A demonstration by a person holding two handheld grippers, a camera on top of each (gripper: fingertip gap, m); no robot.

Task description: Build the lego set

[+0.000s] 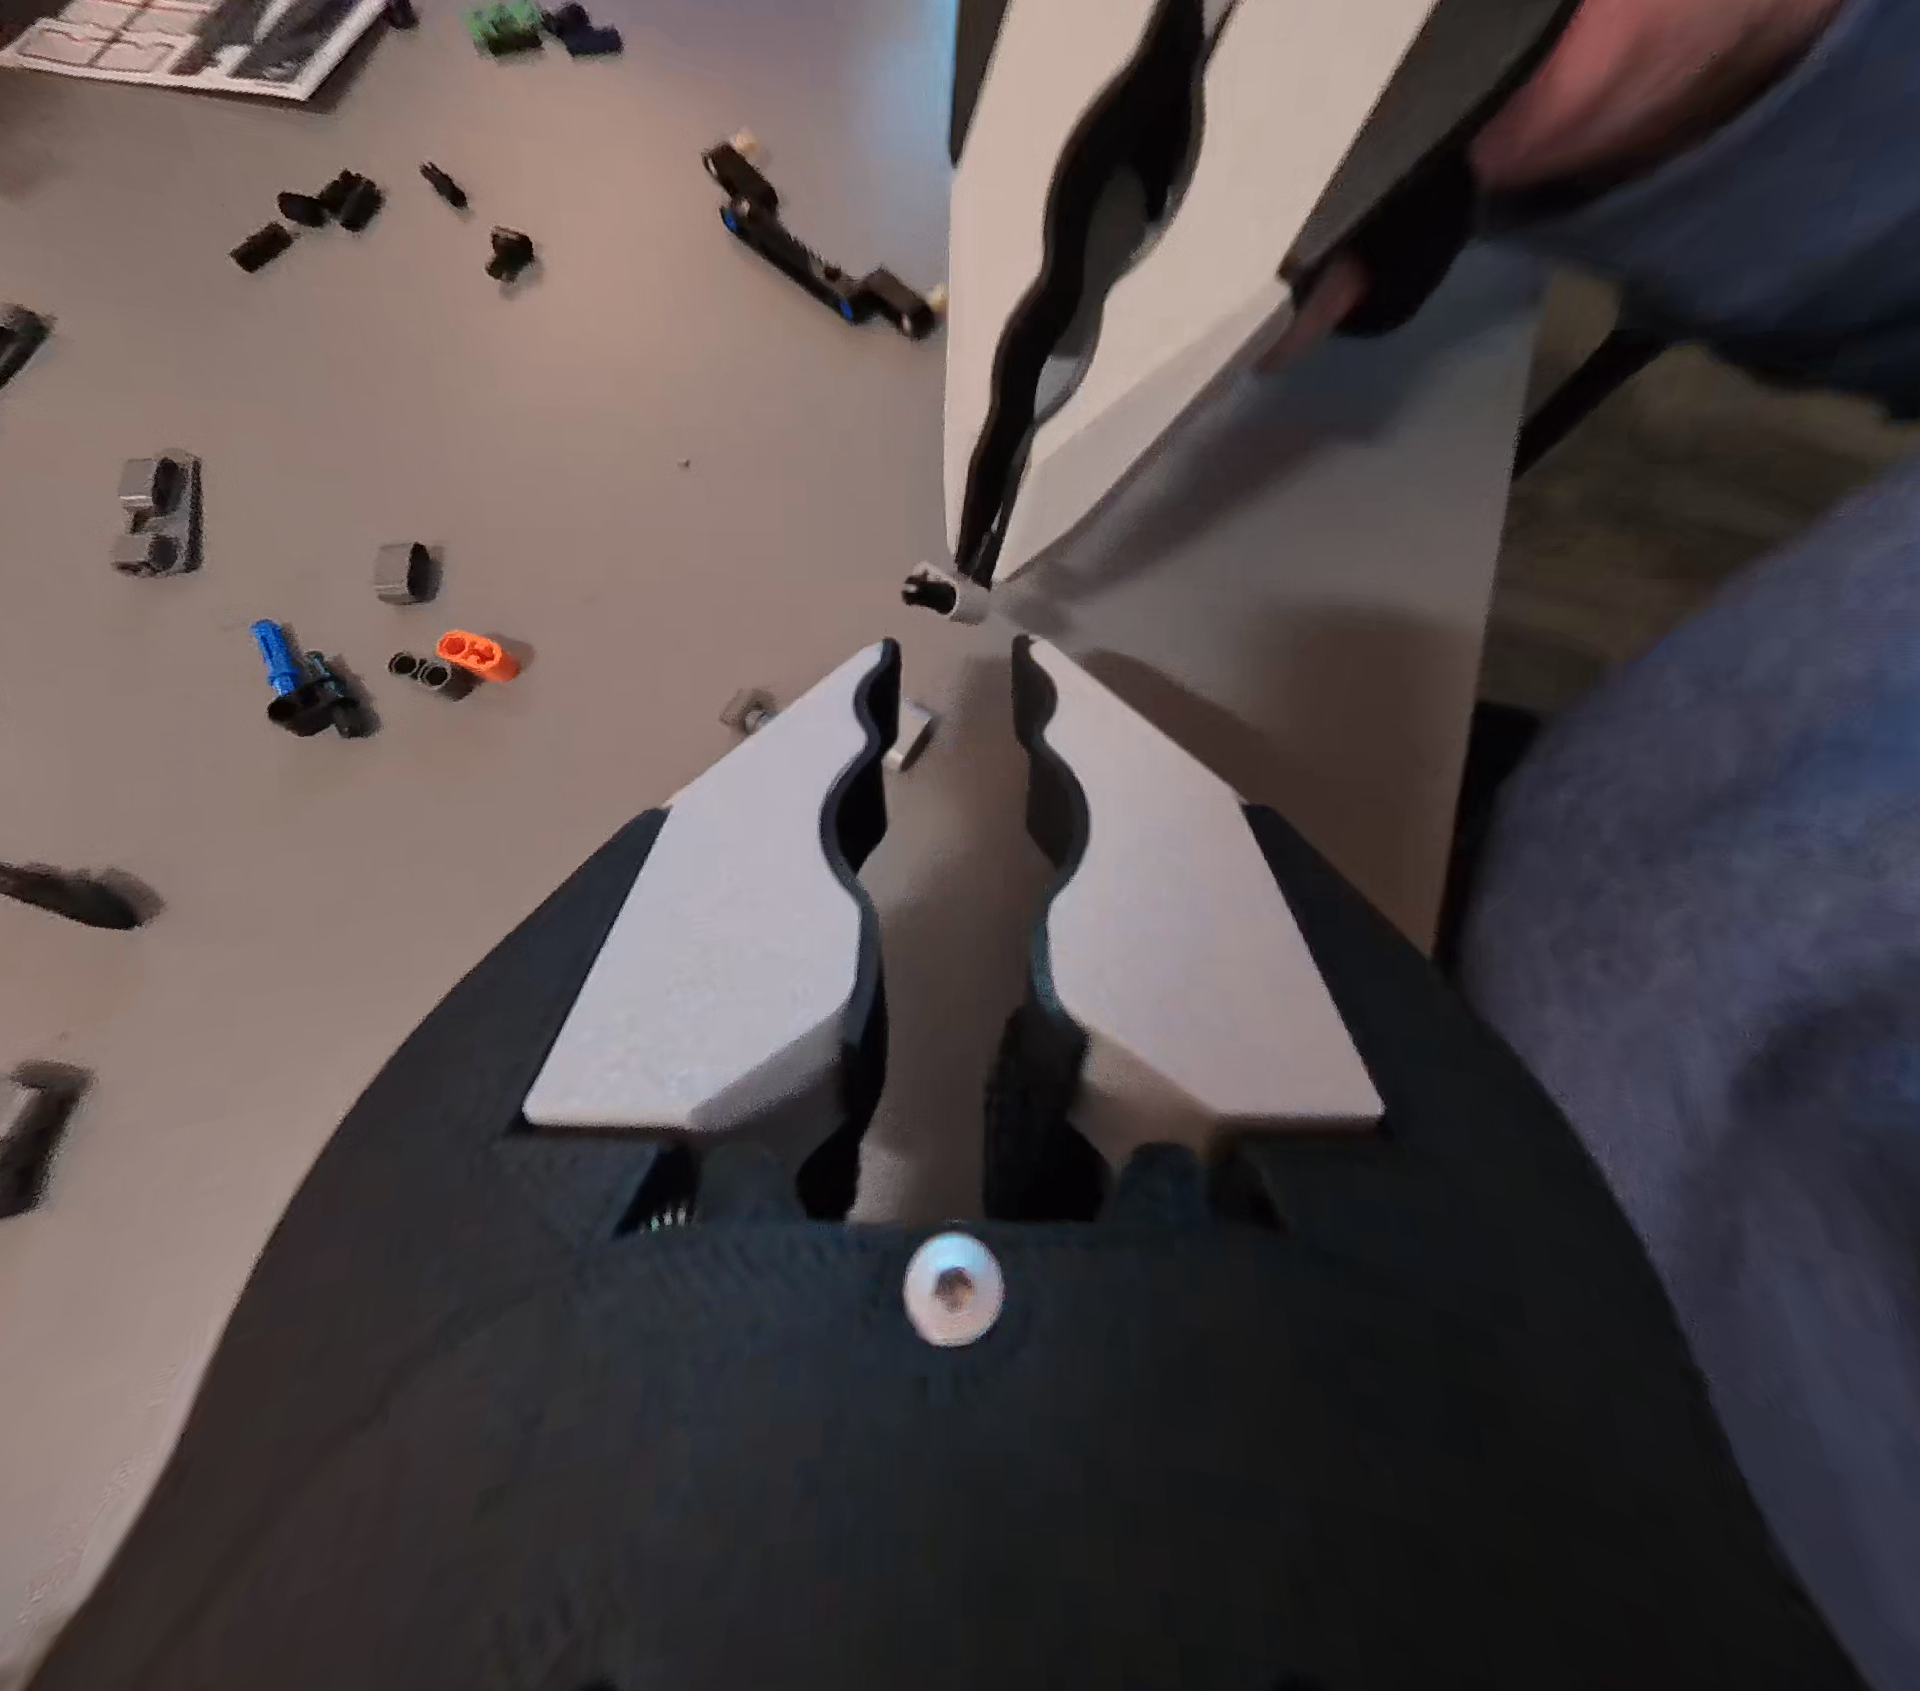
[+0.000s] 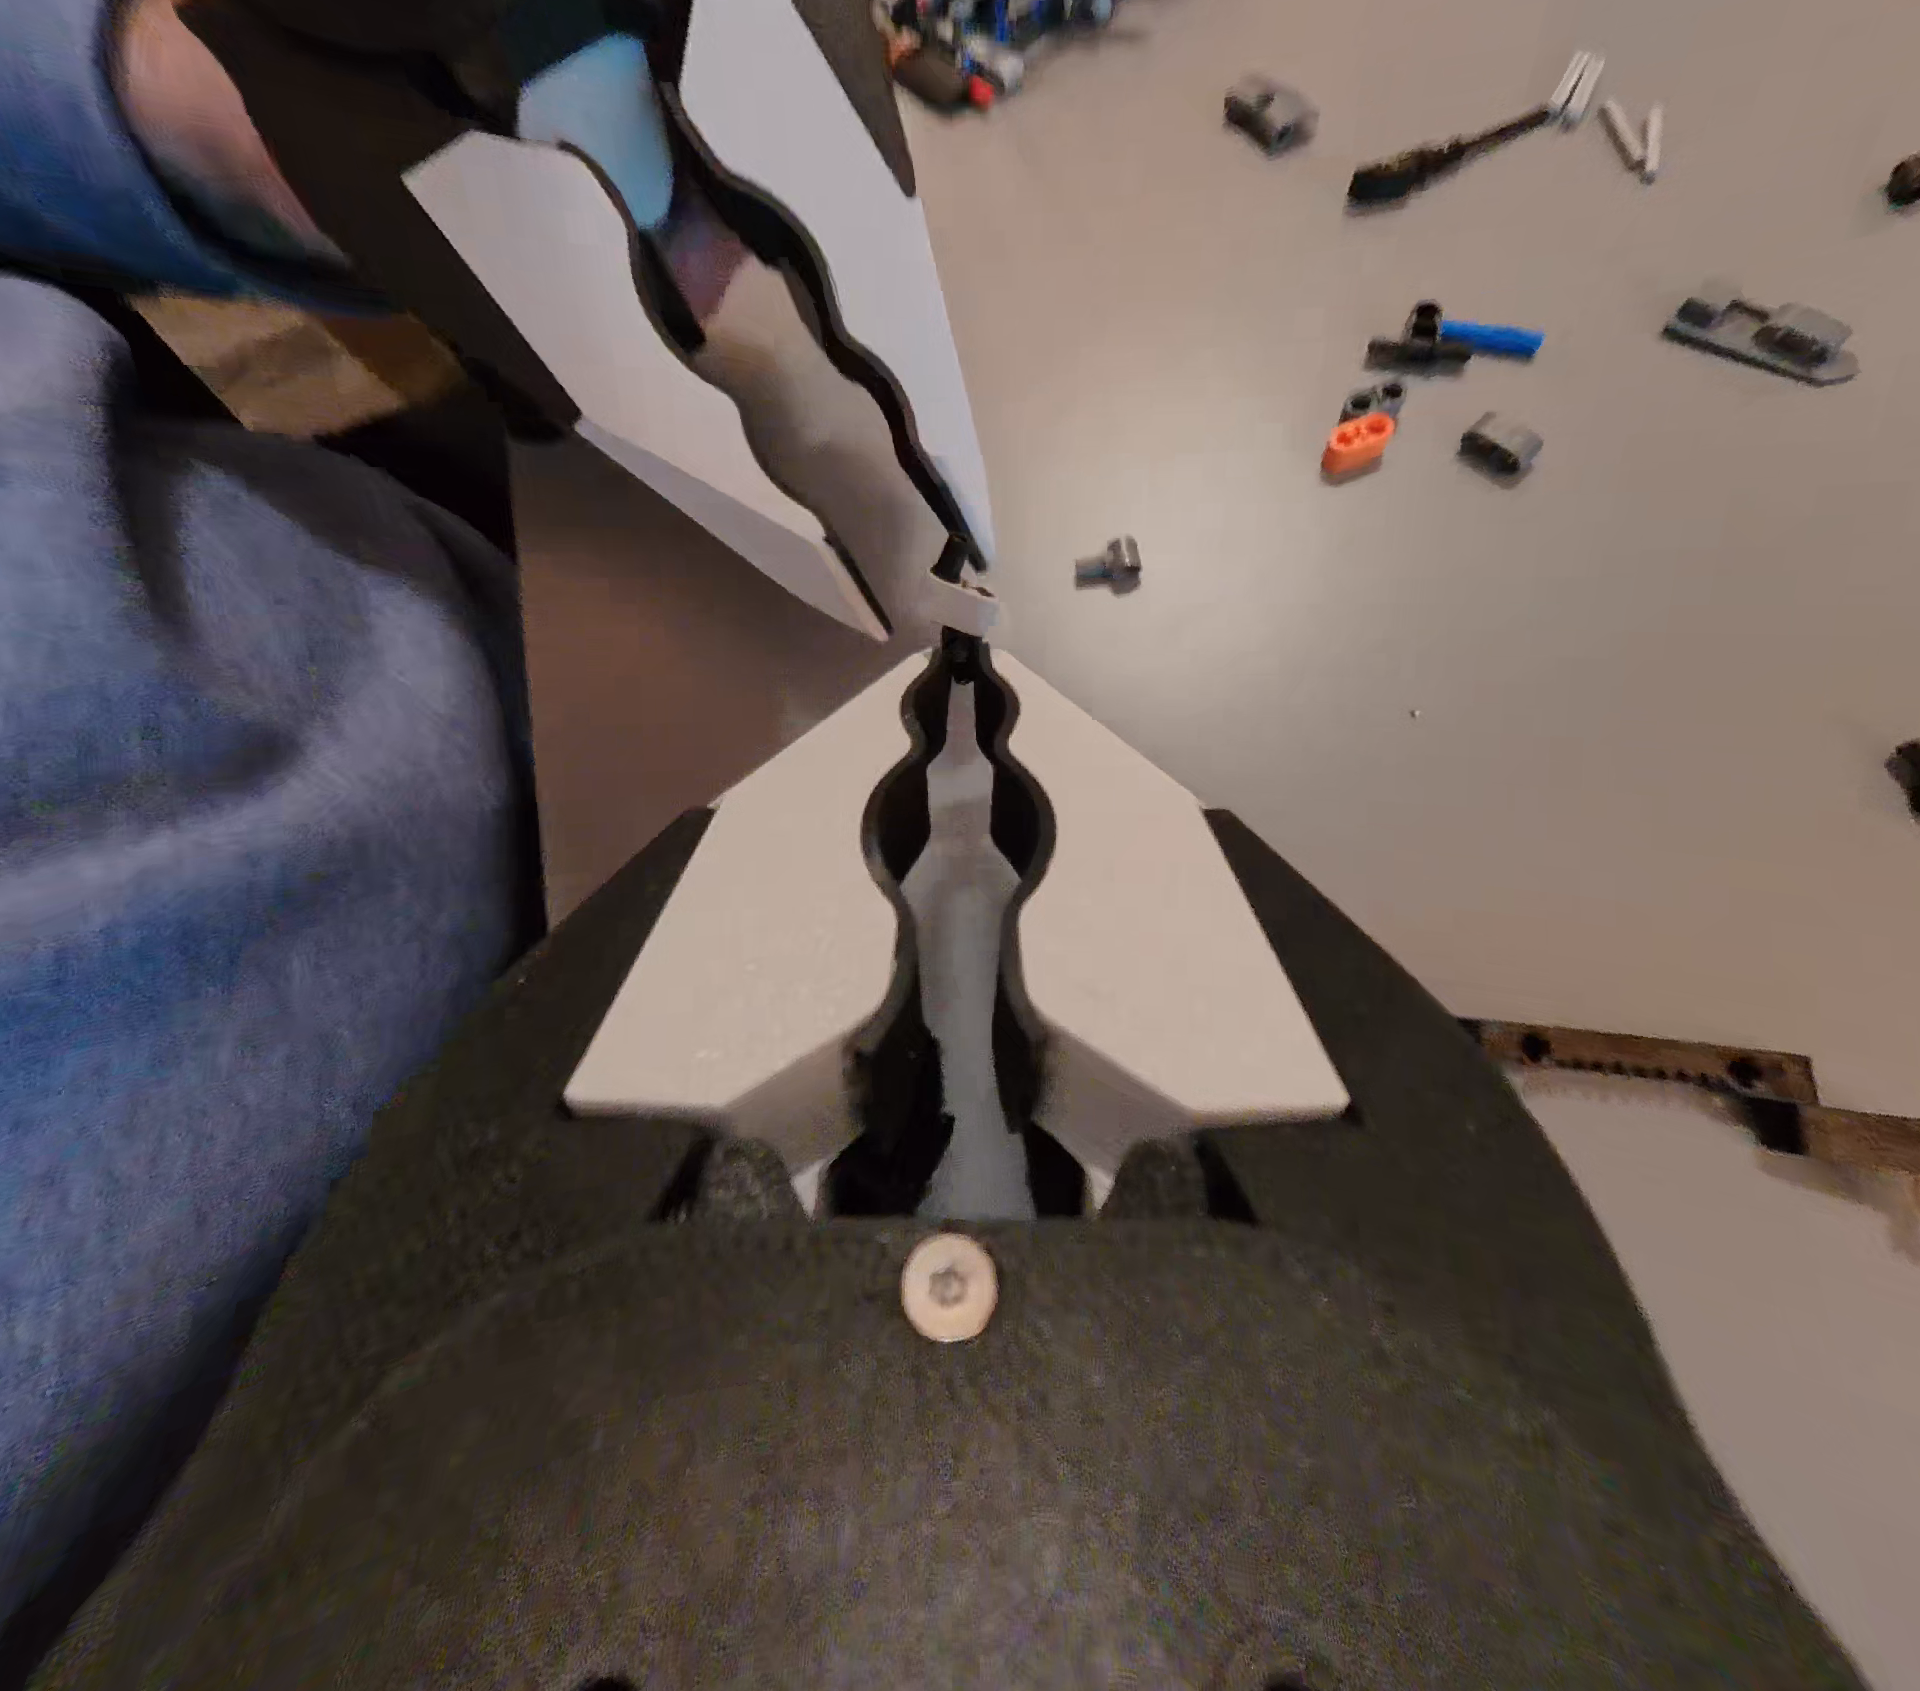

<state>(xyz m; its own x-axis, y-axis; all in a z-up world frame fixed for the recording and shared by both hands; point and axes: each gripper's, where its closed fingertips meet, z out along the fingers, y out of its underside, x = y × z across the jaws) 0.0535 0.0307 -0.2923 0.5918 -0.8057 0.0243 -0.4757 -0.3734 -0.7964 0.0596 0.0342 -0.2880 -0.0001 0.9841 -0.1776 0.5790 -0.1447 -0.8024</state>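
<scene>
The right gripper (image 1: 977, 566) is pinching a small black pin with a light bush (image 1: 943, 594) in its jaws, holding it above the grey counter (image 1: 623, 394). The left gripper (image 1: 956, 654) is hovering just beside it, jaws spread. Loose pieces, an orange beam (image 1: 480, 654) among them, are lying scattered nearby.

Small black pin (image 1: 928, 589) with pale grey bush (image 1: 968, 602), above grey table (image 1: 623, 415), loose lego pieces (image 1: 312, 675) scattered
</scene>
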